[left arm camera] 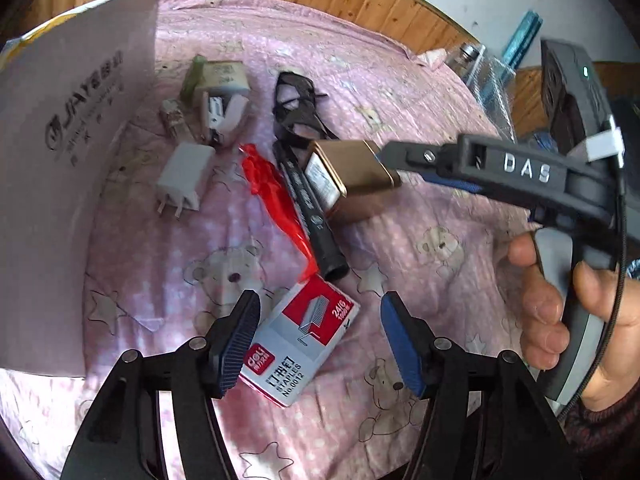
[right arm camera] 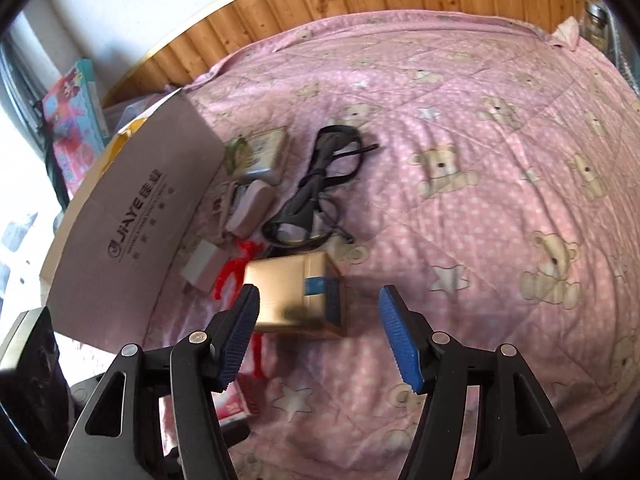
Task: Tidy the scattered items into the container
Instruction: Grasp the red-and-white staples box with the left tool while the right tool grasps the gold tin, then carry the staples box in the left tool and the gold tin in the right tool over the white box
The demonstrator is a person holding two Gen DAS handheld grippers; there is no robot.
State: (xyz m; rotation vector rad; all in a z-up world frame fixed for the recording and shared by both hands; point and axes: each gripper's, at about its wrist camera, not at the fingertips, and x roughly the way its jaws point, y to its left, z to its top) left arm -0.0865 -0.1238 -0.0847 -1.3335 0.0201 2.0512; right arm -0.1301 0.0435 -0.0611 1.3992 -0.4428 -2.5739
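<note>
Pink bear-print bedcover (right arm camera: pixel 460 240), wooden panelling behind. Gold box (right arm camera: pixel 294 292) showed blurred just ahead of right gripper (right arm camera: pixel 320 320), jaws spread wide, gripping nothing; possibly lifted off the cover. Staples box (left arm camera: pixel 300 340) lay between parted, empty fingers of left gripper (left arm camera: pixel 318 320). Cardboard container (left arm camera: pixel 60 160) stood along left edge, charger (left arm camera: pixel 184 178) and marker (left arm camera: pixel 316 216) near.

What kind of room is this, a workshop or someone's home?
Most likely a home bedroom. The small items lie on a pink quilt printed with bears and stars, spread like bedding, and wooden wall panelling runs behind it. A cardboard box stands at the quilt's edge.
</note>
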